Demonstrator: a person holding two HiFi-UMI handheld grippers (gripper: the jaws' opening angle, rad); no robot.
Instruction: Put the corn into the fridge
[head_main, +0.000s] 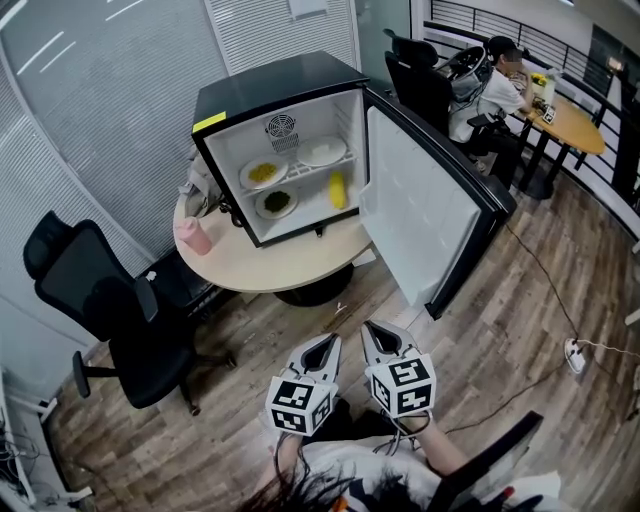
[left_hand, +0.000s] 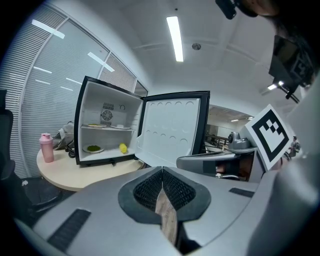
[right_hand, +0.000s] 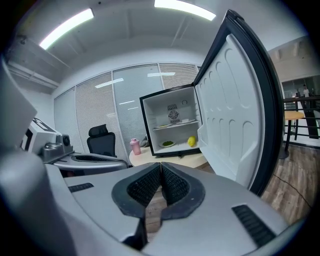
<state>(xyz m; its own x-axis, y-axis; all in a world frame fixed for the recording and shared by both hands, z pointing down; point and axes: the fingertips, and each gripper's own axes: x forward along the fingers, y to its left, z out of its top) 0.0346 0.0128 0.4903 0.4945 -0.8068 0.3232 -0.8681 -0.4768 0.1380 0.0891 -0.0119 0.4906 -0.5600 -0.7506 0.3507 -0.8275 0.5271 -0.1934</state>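
The yellow corn (head_main: 338, 189) stands on the bottom floor of the small black fridge (head_main: 270, 85), at its right side; it also shows as the corn (left_hand: 123, 147) and the corn (right_hand: 191, 141) in the two gripper views. The fridge door (head_main: 425, 215) hangs wide open to the right. Both grippers are held low near my body, well back from the fridge. My left gripper (head_main: 322, 349) is shut with nothing in it, and my right gripper (head_main: 376, 334) is shut and empty too.
Inside the fridge are plates of food: one yellow (head_main: 263, 173), one white (head_main: 323, 151), one green (head_main: 276, 202). The fridge sits on a round table (head_main: 280, 265) beside a pink bottle (head_main: 192, 236). A black office chair (head_main: 110, 310) stands left. A person sits at a far table (head_main: 570, 125).
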